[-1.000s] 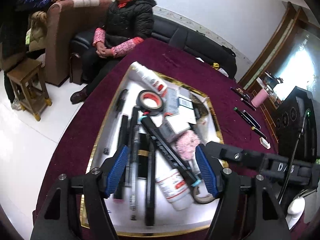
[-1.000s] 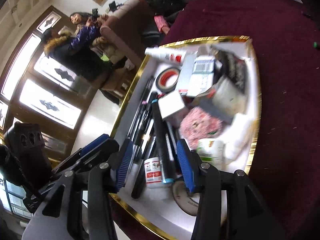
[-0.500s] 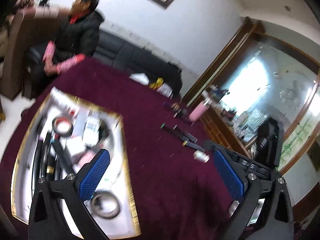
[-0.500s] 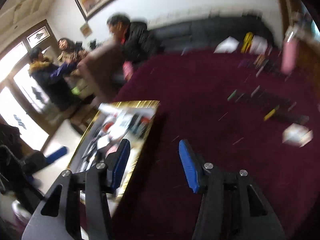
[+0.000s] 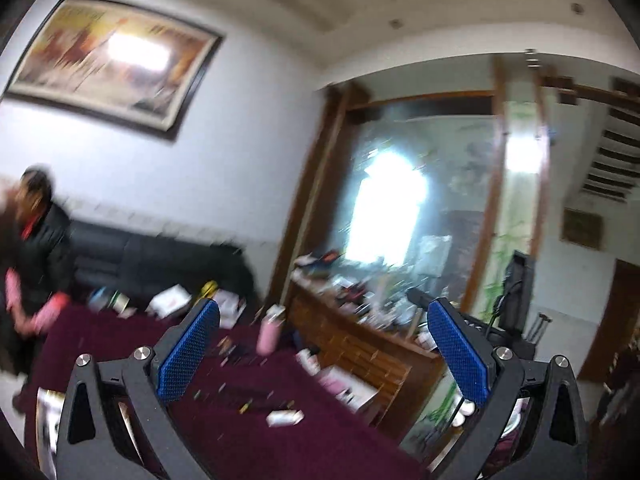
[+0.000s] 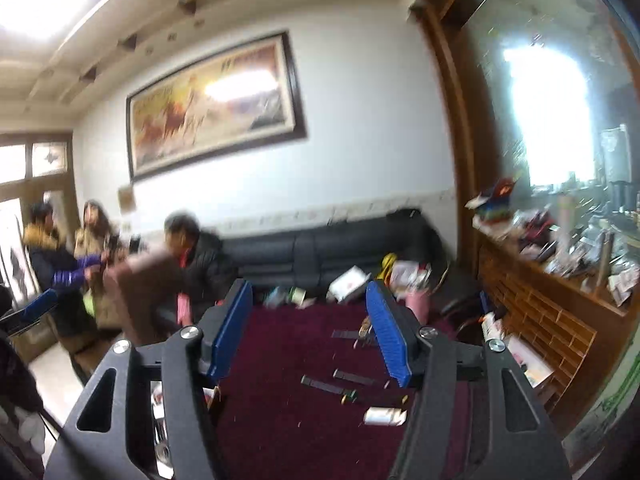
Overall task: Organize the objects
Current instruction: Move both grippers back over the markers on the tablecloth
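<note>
A white wall (image 6: 360,152) carries a large dark-framed horse painting (image 6: 212,108). Below it stands a long black leather sofa (image 6: 320,252). On the right, a cluttered brown wooden cabinet (image 6: 552,312) lines a bright etched glass partition (image 5: 400,208).

Open tablecloth (image 6: 280,420) — scattered pens (image 6: 352,376) ahead

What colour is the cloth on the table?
Dark maroon tablecloth, clearest in the right wrist view.

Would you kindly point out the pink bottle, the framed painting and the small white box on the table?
pink bottle (image 5: 269,334), left wrist view, its body.
framed painting (image 6: 212,108), right wrist view, its canvas.
small white box (image 6: 384,416), right wrist view, its side.
</note>
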The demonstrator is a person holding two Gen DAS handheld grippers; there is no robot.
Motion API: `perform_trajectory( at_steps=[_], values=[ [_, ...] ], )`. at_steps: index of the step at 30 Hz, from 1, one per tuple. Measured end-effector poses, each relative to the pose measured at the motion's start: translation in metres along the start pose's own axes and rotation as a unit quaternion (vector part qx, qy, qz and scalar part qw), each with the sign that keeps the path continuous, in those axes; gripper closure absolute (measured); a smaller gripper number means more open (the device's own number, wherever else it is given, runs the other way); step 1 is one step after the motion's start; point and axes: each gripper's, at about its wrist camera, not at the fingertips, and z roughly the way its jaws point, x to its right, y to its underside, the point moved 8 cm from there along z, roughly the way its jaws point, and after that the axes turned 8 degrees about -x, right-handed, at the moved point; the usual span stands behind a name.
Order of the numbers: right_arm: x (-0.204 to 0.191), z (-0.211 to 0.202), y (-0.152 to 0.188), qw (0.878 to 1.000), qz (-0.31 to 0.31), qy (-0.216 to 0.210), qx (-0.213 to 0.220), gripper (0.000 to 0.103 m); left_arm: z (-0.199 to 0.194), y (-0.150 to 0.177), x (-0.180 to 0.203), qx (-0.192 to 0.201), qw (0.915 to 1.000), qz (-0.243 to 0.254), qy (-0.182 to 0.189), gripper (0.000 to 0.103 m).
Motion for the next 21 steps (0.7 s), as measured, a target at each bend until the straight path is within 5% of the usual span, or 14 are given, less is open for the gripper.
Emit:
perform_trajectory(
  at_steps=[5, 8, 10, 14, 17, 21],
  values=[
    [0.035, -0.073, -0.079, 0.996, 0.038, 0.052, 0.065, 0.041, -0.037, -0.091, 0.079, 0.052, 0.9974, 0.043, 0.025, 0.001],
    [0.066, -0.122, -0.134, 0.986, 0.069, 0.110, 0.106, 0.037, -0.068, -0.145, 0.115, 0.099, 0.9920, 0.079, 0.006, 0.001],
    [0.079, -0.154, -0.173, 0.977, 0.067, 0.160, 0.126, 0.024, -0.083, -0.178, 0.134, 0.121, 0.9874, 0.100, -0.020, 0.001],
    [0.075, -0.179, -0.232, 0.950, -0.008, 0.292, 0.109, 0.019, -0.086, -0.229, 0.146, 0.127, 0.9840, 0.107, -0.065, 0.001],
    [0.067, -0.172, -0.254, 0.915, -0.066, 0.394, 0.063, 0.017, -0.063, -0.250, 0.144, 0.114, 0.9841, 0.111, -0.079, 0.001],
    [0.065, -0.111, -0.220, 0.921, -0.100, 0.374, -0.041, 0.013, 0.003, -0.221, 0.124, 0.056, 0.9841, 0.136, -0.100, 0.001]
  ],
)
